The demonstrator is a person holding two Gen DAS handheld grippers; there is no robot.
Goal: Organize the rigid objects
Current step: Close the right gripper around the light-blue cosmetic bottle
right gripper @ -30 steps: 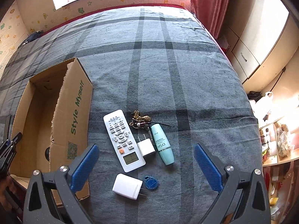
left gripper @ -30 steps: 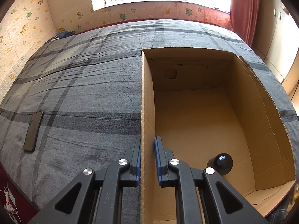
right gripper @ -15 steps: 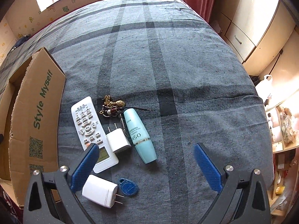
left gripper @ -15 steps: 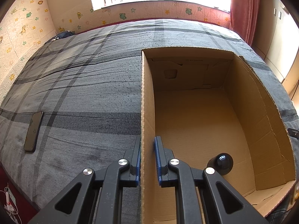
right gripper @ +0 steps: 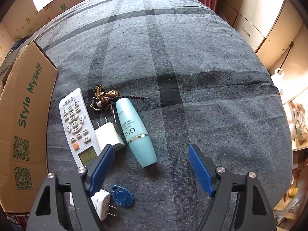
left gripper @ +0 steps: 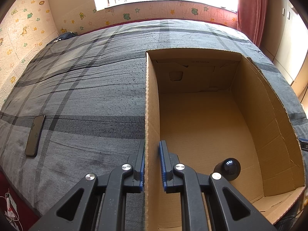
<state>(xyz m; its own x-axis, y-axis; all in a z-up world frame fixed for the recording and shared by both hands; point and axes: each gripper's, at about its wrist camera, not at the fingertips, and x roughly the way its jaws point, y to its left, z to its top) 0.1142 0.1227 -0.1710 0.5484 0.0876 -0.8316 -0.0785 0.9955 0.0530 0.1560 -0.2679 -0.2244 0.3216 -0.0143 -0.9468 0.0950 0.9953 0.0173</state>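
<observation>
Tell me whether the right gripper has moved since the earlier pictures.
Yes. The right gripper has dropped toward the bed, closing in over the teal bottle, its fingers closing.

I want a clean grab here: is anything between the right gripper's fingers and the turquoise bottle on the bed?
Nothing visible blocks it. The right gripper is closing, and the turquoise bottle lies between its fingers, untouched. The white charger lies close beside the left finger and might get caught.

We see bed [right gripper: 192,57] under grey plaid cover. On it, right wrist view: cardboard box [right gripper: 25,127] at left edge, white remote [right gripper: 77,127], keychain [right gripper: 104,98], teal bottle [right gripper: 134,132], two white chargers [right gripper: 109,136] [right gripper: 100,204], blue tag [right gripper: 122,195] lower left. Left wrist view: dark phone [left gripper: 35,135] at left.
</observation>
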